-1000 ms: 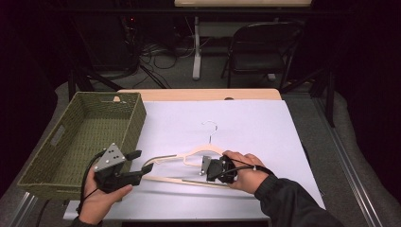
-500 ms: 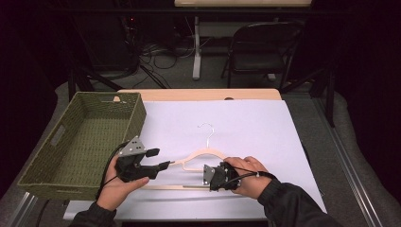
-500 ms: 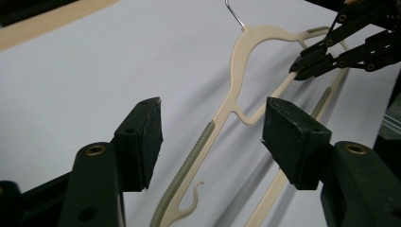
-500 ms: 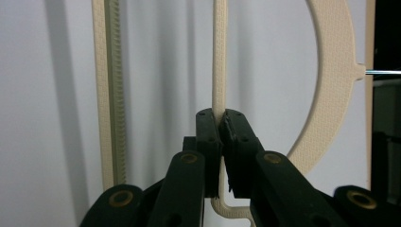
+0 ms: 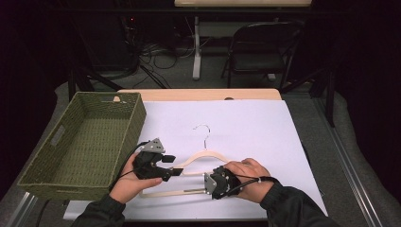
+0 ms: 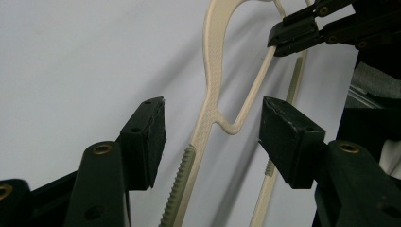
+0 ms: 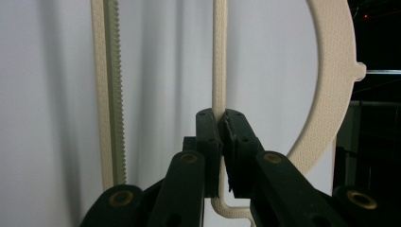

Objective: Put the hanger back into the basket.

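Hanger [image 5: 198, 158] lies flat on the white surface [image 5: 255, 132], beside the woven basket [image 5: 82, 142]. Your right claw [image 5: 211, 184] is clamped on its thin inner rod. Your left claw [image 6: 213, 137] is wide open around its shoulder, not touching it.

The high view looks forward and down over my table [image 5: 246, 123] from above my side. Each gripper view rides close behind my own jaws, and all three share the cream hanger [image 5: 203, 157] [image 6: 213, 75] [image 7: 331, 94].
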`<state>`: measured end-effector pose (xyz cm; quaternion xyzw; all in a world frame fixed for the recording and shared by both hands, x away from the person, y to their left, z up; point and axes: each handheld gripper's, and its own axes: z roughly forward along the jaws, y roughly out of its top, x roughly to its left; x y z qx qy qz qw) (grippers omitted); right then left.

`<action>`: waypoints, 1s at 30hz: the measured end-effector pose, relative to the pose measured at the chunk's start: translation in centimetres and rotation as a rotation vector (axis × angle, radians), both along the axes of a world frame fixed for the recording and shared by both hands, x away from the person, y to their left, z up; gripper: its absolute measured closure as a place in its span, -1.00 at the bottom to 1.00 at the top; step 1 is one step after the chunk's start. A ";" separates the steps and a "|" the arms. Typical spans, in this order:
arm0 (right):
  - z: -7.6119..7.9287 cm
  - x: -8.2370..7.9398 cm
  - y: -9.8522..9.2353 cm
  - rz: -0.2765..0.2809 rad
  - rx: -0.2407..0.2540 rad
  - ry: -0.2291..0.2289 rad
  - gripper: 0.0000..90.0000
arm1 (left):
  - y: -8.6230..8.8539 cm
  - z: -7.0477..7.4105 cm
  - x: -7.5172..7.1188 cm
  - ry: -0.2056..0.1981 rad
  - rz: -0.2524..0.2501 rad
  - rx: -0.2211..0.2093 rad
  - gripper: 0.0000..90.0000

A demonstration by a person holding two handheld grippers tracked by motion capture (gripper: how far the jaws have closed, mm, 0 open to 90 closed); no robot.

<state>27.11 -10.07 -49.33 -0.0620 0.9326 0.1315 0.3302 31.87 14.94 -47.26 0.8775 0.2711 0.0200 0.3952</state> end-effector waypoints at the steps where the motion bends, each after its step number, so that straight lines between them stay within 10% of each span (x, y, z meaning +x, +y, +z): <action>1: -0.1 -0.1 0.0 0.003 0.004 -0.007 0.90 | -0.4 -0.3 0.1 0.013 -0.014 -0.001 -0.05; 30: -0.4 -0.4 0.4 0.041 -0.025 -0.033 0.90 | -1.5 -2.5 1.7 0.163 -0.090 0.042 0.28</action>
